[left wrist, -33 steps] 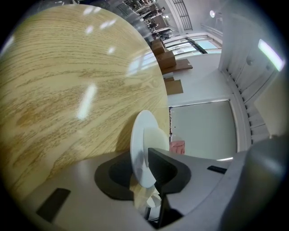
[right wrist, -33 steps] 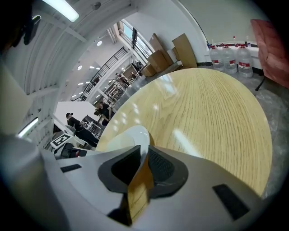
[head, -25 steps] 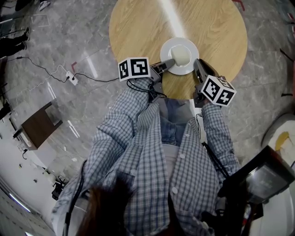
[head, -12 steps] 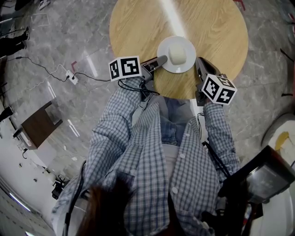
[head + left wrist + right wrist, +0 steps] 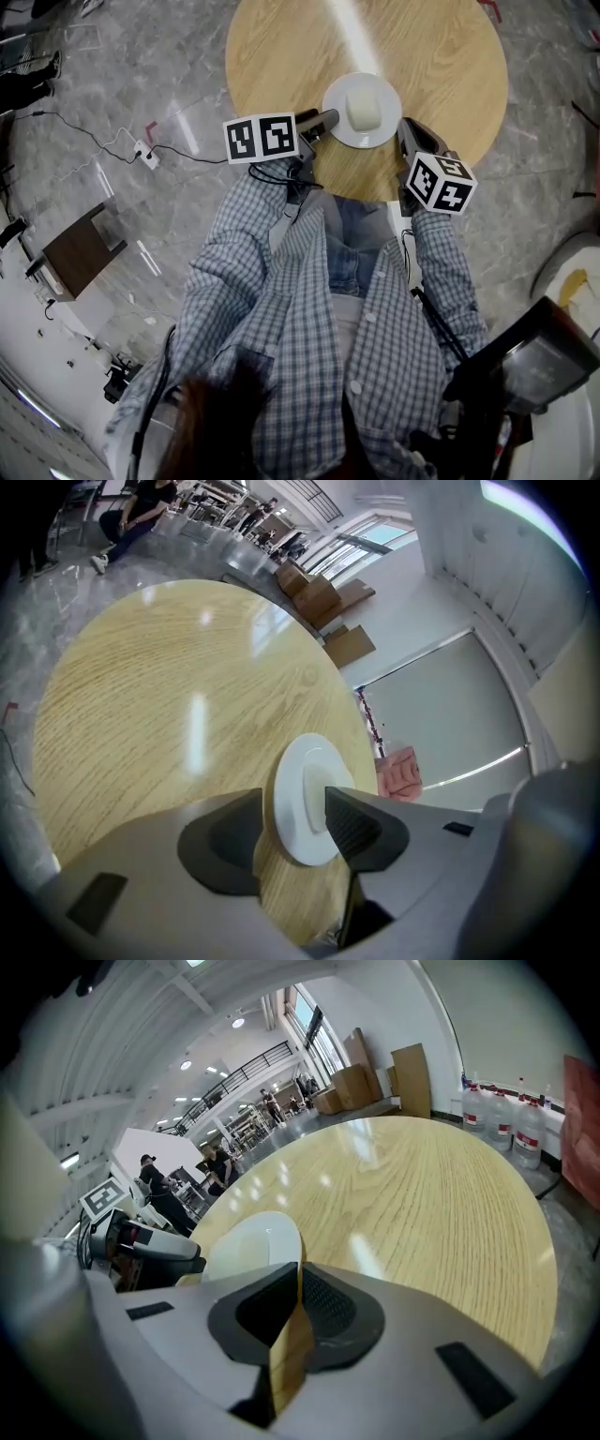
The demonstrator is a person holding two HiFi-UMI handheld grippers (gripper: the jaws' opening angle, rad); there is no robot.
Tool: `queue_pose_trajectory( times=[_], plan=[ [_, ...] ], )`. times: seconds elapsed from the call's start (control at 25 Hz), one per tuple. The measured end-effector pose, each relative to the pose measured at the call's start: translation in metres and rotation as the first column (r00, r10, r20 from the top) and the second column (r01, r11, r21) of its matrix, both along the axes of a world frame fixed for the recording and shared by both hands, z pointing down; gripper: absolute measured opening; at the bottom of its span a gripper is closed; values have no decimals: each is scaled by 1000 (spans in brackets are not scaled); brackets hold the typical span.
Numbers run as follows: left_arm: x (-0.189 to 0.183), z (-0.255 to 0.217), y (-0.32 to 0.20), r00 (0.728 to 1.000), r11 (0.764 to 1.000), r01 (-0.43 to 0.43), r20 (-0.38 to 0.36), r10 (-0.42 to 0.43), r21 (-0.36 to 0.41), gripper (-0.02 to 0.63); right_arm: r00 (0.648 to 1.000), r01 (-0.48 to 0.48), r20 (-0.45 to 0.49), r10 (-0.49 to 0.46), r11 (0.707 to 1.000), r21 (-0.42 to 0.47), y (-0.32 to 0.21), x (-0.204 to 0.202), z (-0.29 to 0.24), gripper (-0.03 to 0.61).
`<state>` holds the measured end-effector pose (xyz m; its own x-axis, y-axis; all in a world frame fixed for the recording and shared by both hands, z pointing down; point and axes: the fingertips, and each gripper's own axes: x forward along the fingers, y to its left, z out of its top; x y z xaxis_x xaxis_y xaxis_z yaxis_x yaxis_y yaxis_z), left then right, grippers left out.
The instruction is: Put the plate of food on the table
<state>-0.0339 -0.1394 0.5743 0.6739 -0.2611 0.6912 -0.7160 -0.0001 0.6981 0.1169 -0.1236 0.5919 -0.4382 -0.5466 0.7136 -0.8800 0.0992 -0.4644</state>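
A white plate [image 5: 336,98] with a pale bun-like piece of food [image 5: 363,109] lies on the round wooden table [image 5: 281,56], near its front edge. My left gripper [image 5: 326,120] is just left of the plate, jaws wide open, not touching it. In the left gripper view the plate [image 5: 295,771] shows beyond the open left gripper [image 5: 292,804], clear of both pads. My right gripper [image 5: 403,127] hovers just right of the plate. In the right gripper view the right gripper [image 5: 300,1269] has its tips together, nothing held, and the plate [image 5: 253,1241] lies beyond to the left.
A cable and power strip [image 5: 145,155] lie on the marble floor left of the table. A low dark wooden stand [image 5: 82,253] is further left. Cardboard boxes [image 5: 314,592] and water bottles [image 5: 497,1110] stand beyond the table's far side. People are far off.
My left gripper opened, let go of the plate's near-left rim and drew back to the left. The plate stays on the table. My right gripper hardly moved.
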Motion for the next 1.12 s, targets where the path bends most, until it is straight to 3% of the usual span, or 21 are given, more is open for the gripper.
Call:
queue_pose_trajectory(
  times=[0.08, 0.32, 0.36, 0.44, 0.52, 0.72, 1.12],
  plan=[
    [-3, -3, -1, 1000, 1000, -1, 4, 1, 22, 196, 1000, -7, 1, 7, 1000, 6, 0, 1, -3, 21],
    [4, -19, -2, 989, 975, -144, 59, 136, 171, 189, 1000, -24, -6, 24, 998, 62, -10, 5, -19, 21],
    [5, -25, -1, 989, 971, -143, 52, 135, 191, 167, 1000, -26, -5, 26, 997, 73, -10, 4, -24, 20],
    [7, -37, 1, 993, 968, -118, 15, 118, 220, 48, 999, -32, -7, 33, 995, 96, -8, 3, -36, 11],
    [10, -49, -1, 994, 968, -85, -41, 97, 238, 8, 999, -37, -14, 39, 991, 128, -10, 4, -48, 8],
    [21, -78, -7, 990, 949, -66, -101, 101, 310, 8, 999, -26, -13, 30, 979, 204, -13, 3, -77, 8],
    [24, -134, -5, 986, 881, -95, -81, 148, 463, 8, 1000, 12, -3, -11, 947, 322, -7, -9, -137, 8]
  ],
)
